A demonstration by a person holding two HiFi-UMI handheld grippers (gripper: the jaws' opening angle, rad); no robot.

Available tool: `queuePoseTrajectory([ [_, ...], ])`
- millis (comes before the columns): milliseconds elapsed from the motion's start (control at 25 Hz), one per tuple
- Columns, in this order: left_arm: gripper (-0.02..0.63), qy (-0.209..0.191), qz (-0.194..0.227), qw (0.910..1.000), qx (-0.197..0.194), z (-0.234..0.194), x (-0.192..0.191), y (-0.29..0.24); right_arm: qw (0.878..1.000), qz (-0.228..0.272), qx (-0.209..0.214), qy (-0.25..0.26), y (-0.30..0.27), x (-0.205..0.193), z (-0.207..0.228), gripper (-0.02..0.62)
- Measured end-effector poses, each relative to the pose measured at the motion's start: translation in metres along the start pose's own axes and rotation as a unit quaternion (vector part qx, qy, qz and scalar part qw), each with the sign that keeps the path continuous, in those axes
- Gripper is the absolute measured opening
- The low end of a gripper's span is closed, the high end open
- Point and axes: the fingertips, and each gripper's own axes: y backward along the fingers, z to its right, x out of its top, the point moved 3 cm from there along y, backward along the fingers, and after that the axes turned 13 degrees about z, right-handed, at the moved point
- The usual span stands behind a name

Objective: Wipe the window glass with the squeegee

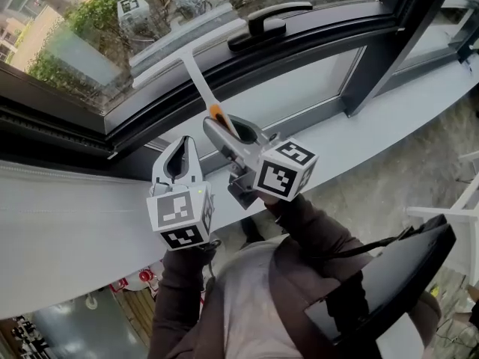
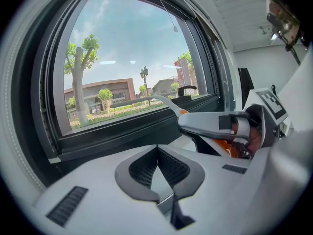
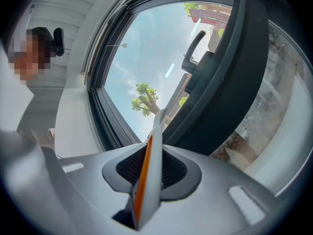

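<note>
Right gripper view shows the right hand-held gripper (image 3: pixel 155 150) clamped on the squeegee (image 3: pixel 148 182) handle; the left hand-held gripper (image 2: pixel 157 149), just beside it, has its jaws together, empty.

Bright daylight pours through the window glass (image 1: pixel 75 43), and gripper views bulge, dark-cornered.

Squeegee (image 1: pixel 196 73): white, T-shaped, orange strip along the grip. Grip end clamped between the jaws of the right gripper (image 1: pixel 221 126). Shaft angles up and away to the head. Blade runs slantwise across the bottom of the pane, just above the dark lower frame and just left of the window's lever. It looks pressed to the glass, contact not certain. Window glass (image 1: pixel 90 43): clear, trees and buildings visible through it, faint reflections of the marker cubes.
</note>
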Motion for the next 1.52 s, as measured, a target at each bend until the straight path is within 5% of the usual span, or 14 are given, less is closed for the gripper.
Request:
queuePoseTrajectory([
  [480, 0.002, 0.005, -0.008, 0.9998, 0.018, 0.003, -0.005, 0.004, 1.0, -0.027, 0.003, -0.007, 0.007, -0.009, 0.009, 0.064],
  [920, 0.002, 0.054, -0.008, 0.9965, 0.063, 0.001, -0.021, 0.02, 0.998, -0.056, 0.01, -0.011, 0.026, 0.004, 0.003, 0.063],
  [1520, 0.002, 0.059, 0.041, 0.9974, -0.009, -0.05, -0.013, 0.06, 0.993, 0.036, 0.097, 0.055, -0.058, 0.031, -0.136, 0.063],
])
